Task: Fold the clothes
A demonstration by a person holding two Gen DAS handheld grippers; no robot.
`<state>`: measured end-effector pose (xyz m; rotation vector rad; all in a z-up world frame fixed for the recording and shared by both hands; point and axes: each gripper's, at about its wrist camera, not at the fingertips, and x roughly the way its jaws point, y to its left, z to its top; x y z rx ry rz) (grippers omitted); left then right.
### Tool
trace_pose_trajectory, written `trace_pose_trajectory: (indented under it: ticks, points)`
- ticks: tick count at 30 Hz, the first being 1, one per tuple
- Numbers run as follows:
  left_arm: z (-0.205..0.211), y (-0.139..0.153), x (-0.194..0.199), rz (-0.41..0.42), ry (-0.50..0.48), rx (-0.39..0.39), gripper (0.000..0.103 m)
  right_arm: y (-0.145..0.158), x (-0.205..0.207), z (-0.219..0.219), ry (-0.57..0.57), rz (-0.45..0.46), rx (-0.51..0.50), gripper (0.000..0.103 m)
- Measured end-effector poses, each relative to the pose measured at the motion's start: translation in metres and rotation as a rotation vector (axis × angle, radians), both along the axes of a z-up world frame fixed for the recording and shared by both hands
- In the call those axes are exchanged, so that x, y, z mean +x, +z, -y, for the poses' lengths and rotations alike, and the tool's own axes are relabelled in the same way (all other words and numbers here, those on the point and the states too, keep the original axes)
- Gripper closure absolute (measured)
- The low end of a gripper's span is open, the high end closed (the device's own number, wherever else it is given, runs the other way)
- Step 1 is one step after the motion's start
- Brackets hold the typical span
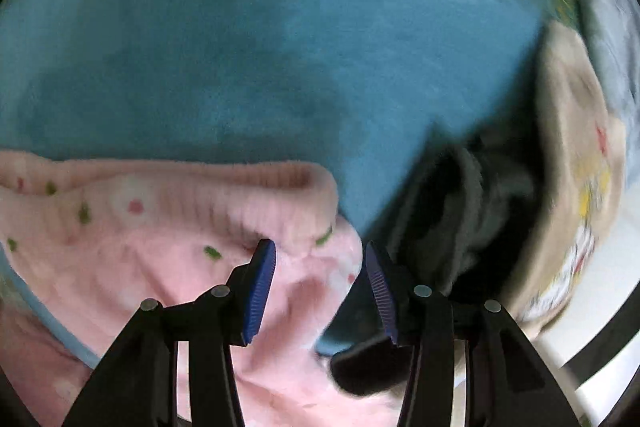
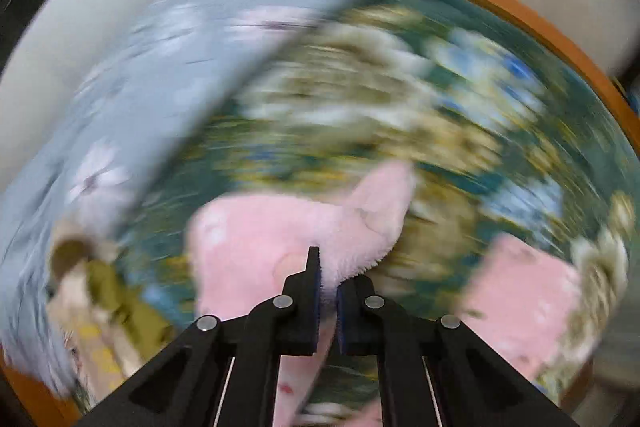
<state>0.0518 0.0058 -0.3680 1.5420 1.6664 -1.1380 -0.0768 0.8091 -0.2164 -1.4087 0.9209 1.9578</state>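
A pink fleece garment (image 1: 160, 247) with green and red dots and a ribbed hem (image 1: 240, 187) lies at the lower left of the left wrist view on a teal cloth (image 1: 280, 47). My left gripper (image 1: 318, 247) hangs open just over the garment's right edge, and its blue pads (image 1: 262, 287) press on nothing. The right wrist view is heavily blurred. There my right gripper (image 2: 329, 279) is shut on a fold of the pink garment (image 2: 260, 239), which bunches up in front of the fingers. A second pink part (image 2: 524, 299) shows at the right.
A dark grey garment (image 1: 460, 219) and a beige printed one (image 1: 572, 155) lie right of the left gripper. A light blue flowered cloth (image 2: 140, 87) covers the left of a green floral cover (image 2: 440, 107) with an orange wooden edge (image 2: 520, 15). Beige and olive clothing (image 2: 100, 299) sits at lower left.
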Motion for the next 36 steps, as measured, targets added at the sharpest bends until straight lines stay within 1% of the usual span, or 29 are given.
trace_pose_trajectory:
  ticks: [2,6,8,10,12,13,15,17,19,20,21,23,24,26,27,29,32,33,34,36]
  points:
    - [-0.001,-0.008,0.0,0.043,0.035,-0.002,0.055,-0.014,0.017,-0.011,-0.001,0.062,-0.001,0.096]
    - [-0.006,-0.014,-0.004,0.115,0.065,-0.026,0.056,-0.042,0.032,-0.008,0.029,0.142,-0.028,0.096]
    - [-0.01,-0.015,-0.008,0.158,0.045,-0.041,0.068,-0.051,0.033,-0.003,0.067,0.196,-0.013,0.096]
    - [-0.012,-0.016,-0.011,0.185,0.024,-0.05,0.07,-0.055,0.037,0.0,0.095,0.229,0.019,0.095]
    - [-0.015,-0.017,-0.012,0.187,0.027,-0.051,0.071,-0.059,0.043,-0.005,0.076,0.241,0.021,0.092]
    - [-0.016,-0.018,-0.012,0.188,0.029,-0.051,0.071,-0.059,0.047,-0.009,0.05,0.251,0.029,0.087]
    - [-0.017,-0.019,-0.012,0.185,0.034,-0.049,0.071,-0.052,0.054,-0.017,-0.022,0.275,0.073,0.054]
    - [-0.019,-0.022,-0.012,0.18,0.041,-0.046,0.071,-0.038,0.061,-0.024,-0.106,0.287,0.153,0.043]
    - [-0.021,-0.024,-0.013,0.179,0.044,-0.046,0.071,-0.026,0.058,-0.023,-0.156,0.24,0.19,0.043]
    - [-0.023,-0.024,-0.014,0.18,0.044,-0.049,0.071,-0.022,0.053,-0.02,-0.158,0.205,0.184,0.043]
    - [-0.025,-0.025,-0.014,0.18,0.045,-0.053,0.071,-0.024,0.042,-0.012,-0.127,0.162,0.141,0.043]
    - [-0.028,-0.025,-0.015,0.181,0.048,-0.062,0.072,-0.042,0.008,0.011,-0.006,0.107,-0.008,0.043]
    - [-0.03,-0.025,-0.016,0.18,0.047,-0.068,0.073,-0.055,-0.01,0.025,0.045,0.105,-0.073,0.043]
    - [-0.034,-0.024,-0.017,0.172,0.043,-0.075,0.079,-0.084,-0.045,0.055,0.126,0.134,-0.183,0.043]
    - [-0.035,-0.023,-0.017,0.164,0.039,-0.075,0.081,-0.095,-0.057,0.066,0.142,0.151,-0.217,0.043]
    - [-0.038,-0.022,-0.017,0.148,0.031,-0.076,0.087,-0.115,-0.07,0.077,0.111,0.189,-0.244,0.043]
    - [-0.04,-0.019,-0.016,0.116,0.026,-0.072,0.089,-0.135,-0.077,0.086,0.029,0.263,-0.263,0.043]
    - [-0.041,-0.018,-0.015,0.106,0.024,-0.072,0.089,-0.137,-0.077,0.087,0.013,0.278,-0.257,0.047]
    - [-0.042,-0.017,-0.014,0.097,0.022,-0.072,0.09,-0.139,-0.076,0.088,-0.002,0.292,-0.251,0.053]
    - [-0.043,-0.015,-0.013,0.075,0.018,-0.071,0.09,-0.138,-0.072,0.087,-0.01,0.299,-0.256,0.089]
